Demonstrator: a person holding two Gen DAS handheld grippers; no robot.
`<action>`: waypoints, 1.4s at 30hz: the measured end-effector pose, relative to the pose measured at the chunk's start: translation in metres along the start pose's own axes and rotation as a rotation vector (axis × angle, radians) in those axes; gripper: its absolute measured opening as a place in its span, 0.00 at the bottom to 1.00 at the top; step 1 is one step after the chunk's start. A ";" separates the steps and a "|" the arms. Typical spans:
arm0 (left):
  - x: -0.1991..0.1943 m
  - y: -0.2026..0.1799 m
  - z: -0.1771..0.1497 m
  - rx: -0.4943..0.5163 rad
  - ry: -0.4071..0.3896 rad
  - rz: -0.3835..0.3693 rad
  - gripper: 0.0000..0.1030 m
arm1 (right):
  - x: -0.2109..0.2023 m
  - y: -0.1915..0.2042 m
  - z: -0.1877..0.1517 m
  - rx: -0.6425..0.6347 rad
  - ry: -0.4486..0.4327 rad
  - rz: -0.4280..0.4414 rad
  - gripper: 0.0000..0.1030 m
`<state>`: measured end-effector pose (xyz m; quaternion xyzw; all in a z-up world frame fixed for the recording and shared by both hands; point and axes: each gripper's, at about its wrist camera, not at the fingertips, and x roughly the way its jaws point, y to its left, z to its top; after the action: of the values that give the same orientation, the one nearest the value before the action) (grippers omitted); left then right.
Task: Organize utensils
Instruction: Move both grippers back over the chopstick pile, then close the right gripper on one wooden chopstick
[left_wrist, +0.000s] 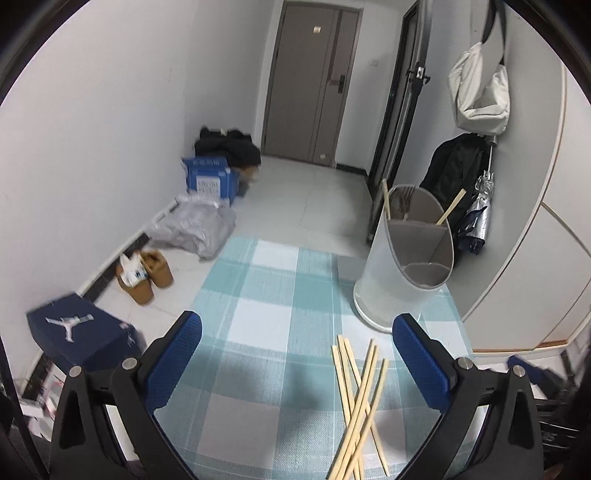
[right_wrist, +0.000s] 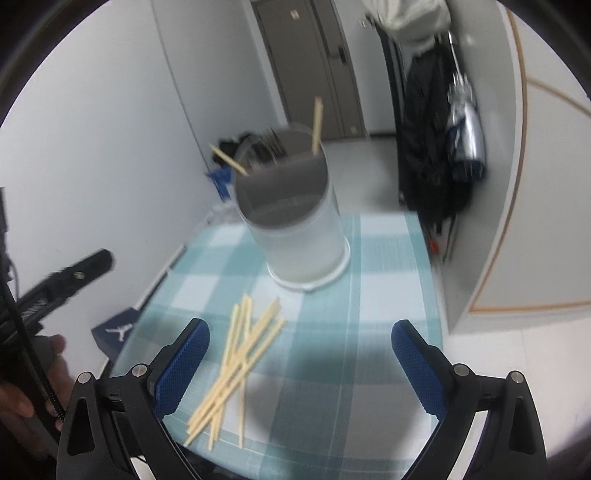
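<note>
Currently both the left gripper (left_wrist: 297, 360) and right gripper (right_wrist: 300, 363) hang spread and empty above the loose chopsticks (left_wrist: 360, 402) at lower frame, presumably ready to pick them for the divided utensil holder (left_wrist: 404, 254) behind.

A loose pile of pale wooden chopsticks (left_wrist: 360, 402) lies flat on the blue-and-white checked tablecloth (left_wrist: 266, 332), crossing one another at slight angles, at the near part of the table. Beyond them, toward the far right corner, stands a frosted white round holder (left_wrist: 400, 266), upright, with grey dividers splitting it into compartments. Two chopsticks (right_wrist: 317, 125) lean out of its far compartment, tilted apart, beside dark metal cutlery too blurred to identify.
</note>
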<state>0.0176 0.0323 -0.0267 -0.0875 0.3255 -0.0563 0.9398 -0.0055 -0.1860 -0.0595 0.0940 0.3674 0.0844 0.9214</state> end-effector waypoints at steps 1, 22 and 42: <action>0.002 0.002 0.000 -0.008 0.012 -0.004 0.98 | 0.006 -0.001 0.000 0.008 0.025 -0.004 0.97; 0.026 0.052 0.003 -0.202 0.182 0.009 0.98 | 0.128 0.039 -0.012 -0.061 0.332 -0.125 0.54; 0.026 0.056 0.002 -0.212 0.205 0.032 0.99 | 0.116 0.044 -0.010 -0.279 0.490 -0.010 0.07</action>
<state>0.0421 0.0827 -0.0526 -0.1746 0.4254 -0.0152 0.8879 0.0666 -0.1161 -0.1331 -0.0586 0.5644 0.1497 0.8097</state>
